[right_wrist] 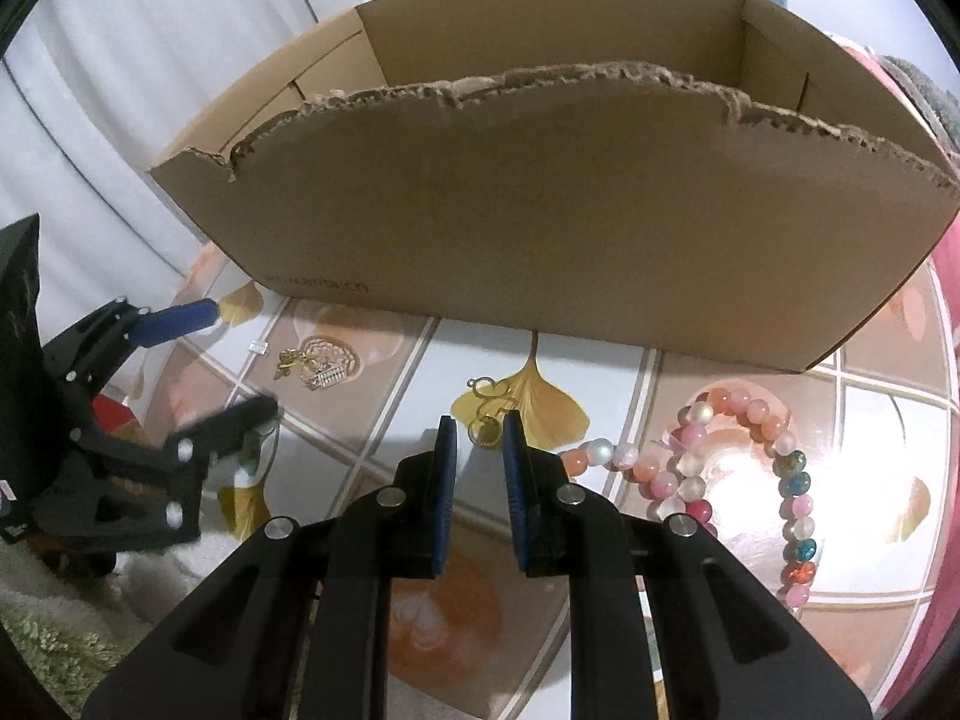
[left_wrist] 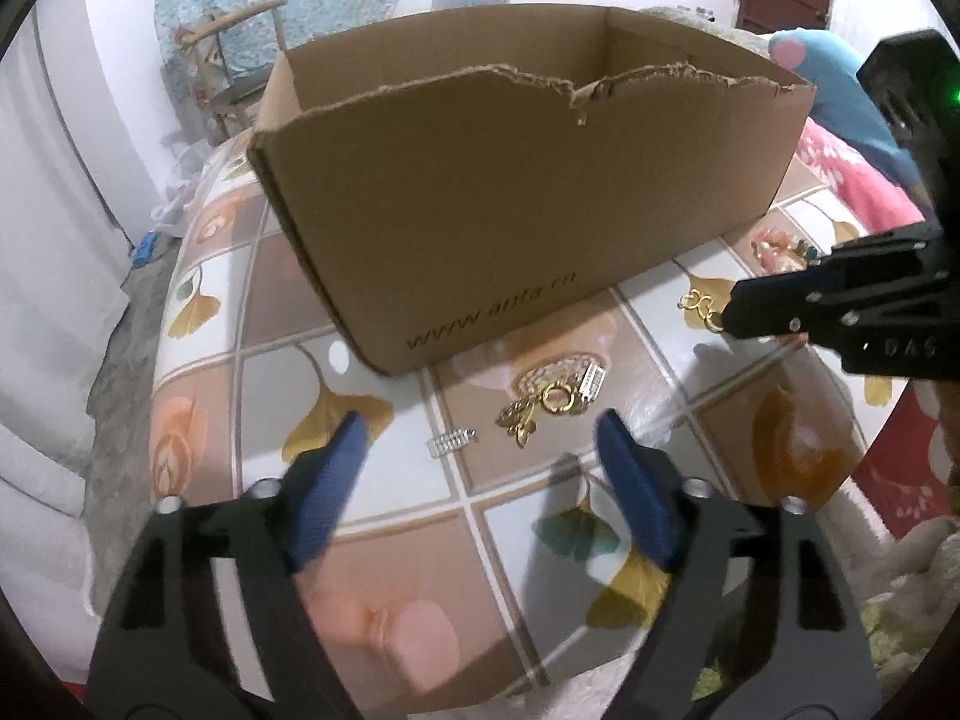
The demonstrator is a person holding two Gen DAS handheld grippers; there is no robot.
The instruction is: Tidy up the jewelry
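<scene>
Right now, gold chain piece (right_wrist: 489, 414) lies on tablecloth (right_wrist: 600, 384) at frame centre in my right view, long axis running up-left to down-right, lower ring between my right gripper (right_wrist: 479, 438) tips. Jaws narrow, not visibly pressing ring. Bead bracelet (right_wrist: 744, 456) loops lower right. Cardboard box (right_wrist: 540, 240) blocks behind. Gold jewelry cluster (left_wrist: 549, 405) sits ahead of my left gripper (left_wrist: 480, 438), jaws apart, nothing between. Small clear clasp (left_wrist: 451, 441) just left of cluster.

Printed in dark letters on near wall of torn brown cardboard box (left_wrist: 510, 204): "www.anta.cn". Embossed on black gripper body (left_wrist: 894, 342): "DAS".
</scene>
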